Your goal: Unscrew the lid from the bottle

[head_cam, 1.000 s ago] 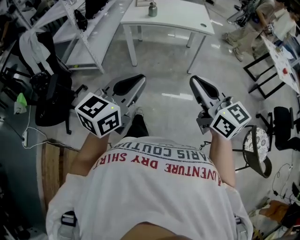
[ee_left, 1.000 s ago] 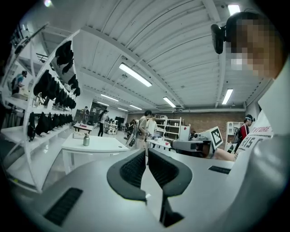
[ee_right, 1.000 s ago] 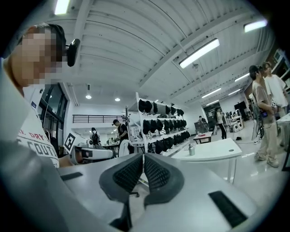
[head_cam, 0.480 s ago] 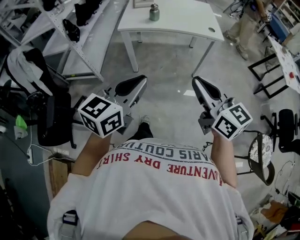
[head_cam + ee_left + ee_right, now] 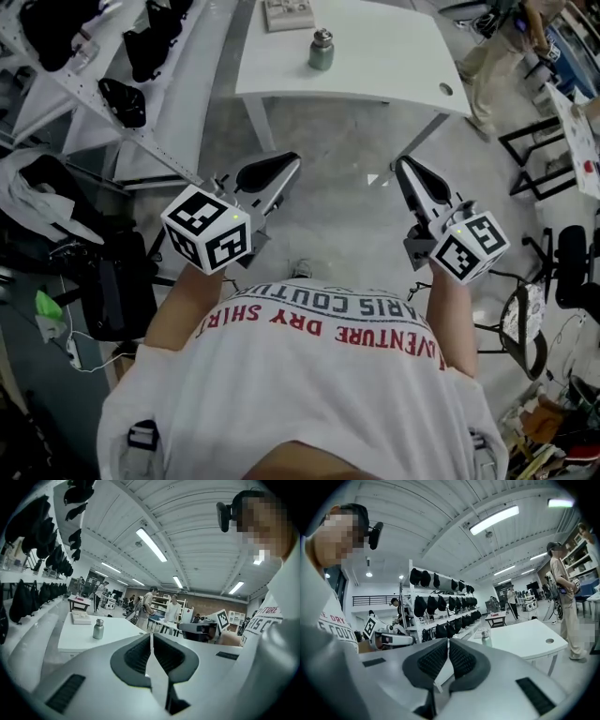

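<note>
A small metal bottle point(image 5: 322, 50) with a lid stands upright on a white table point(image 5: 375, 70) ahead of me; it also shows as the bottle point(image 5: 98, 629) in the left gripper view and as the bottle point(image 5: 486, 638) in the right gripper view. My left gripper point(image 5: 292, 160) is shut and empty, held out over the floor, short of the table. My right gripper point(image 5: 403, 164) is likewise shut and empty, level with the left one. Both point toward the table, well away from the bottle.
A flat box point(image 5: 287, 13) lies on the table behind the bottle. A long shelf rack point(image 5: 141, 66) with dark bags runs along the left. Chairs point(image 5: 112, 281) stand at left and stools point(image 5: 516, 300) at right. People point(image 5: 506, 37) stand at the far right.
The table and bottle have come closer and lower in the head view as I walk forward with both grippers. Both stay shut and empty.
</note>
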